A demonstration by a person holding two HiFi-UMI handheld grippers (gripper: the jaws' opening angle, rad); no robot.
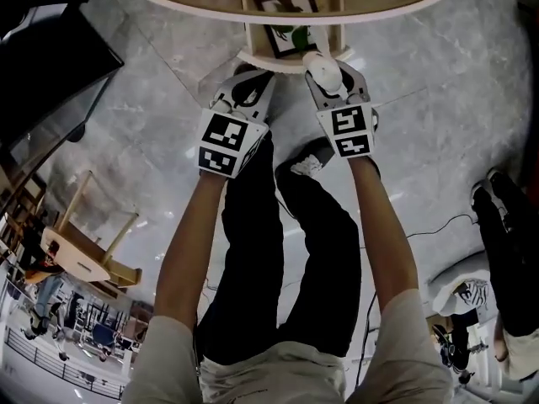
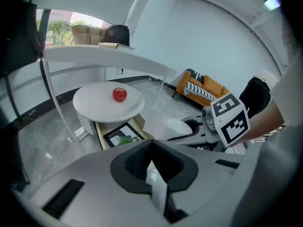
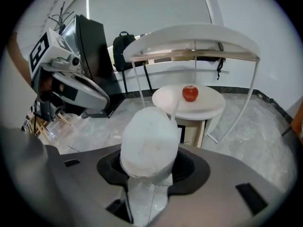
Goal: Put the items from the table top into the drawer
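Observation:
A red apple (image 2: 120, 94) (image 3: 190, 92) rests on a small round white table (image 2: 94, 107). Under the tabletop a drawer (image 2: 101, 135) (image 1: 249, 29) stands pulled out, with a black picture frame (image 2: 124, 134) and something green inside. My right gripper (image 3: 147, 171) (image 1: 327, 72) is shut on a rounded white object (image 3: 149, 141) (image 1: 322, 62), which hides the fingertips. It hangs just in front of the drawer. My left gripper (image 2: 154, 169) (image 1: 244, 87) hovers beside it to the left, shut, with nothing visible between its jaws.
A wide white shelf (image 3: 189, 38) on thin legs arches over the small table and carries baskets and a dark bag (image 2: 116, 33). An orange armchair (image 2: 201, 86), a black backpack (image 3: 124, 44), a wooden stool (image 1: 84, 242) and another person's legs (image 1: 505, 225) stand around on the marble floor.

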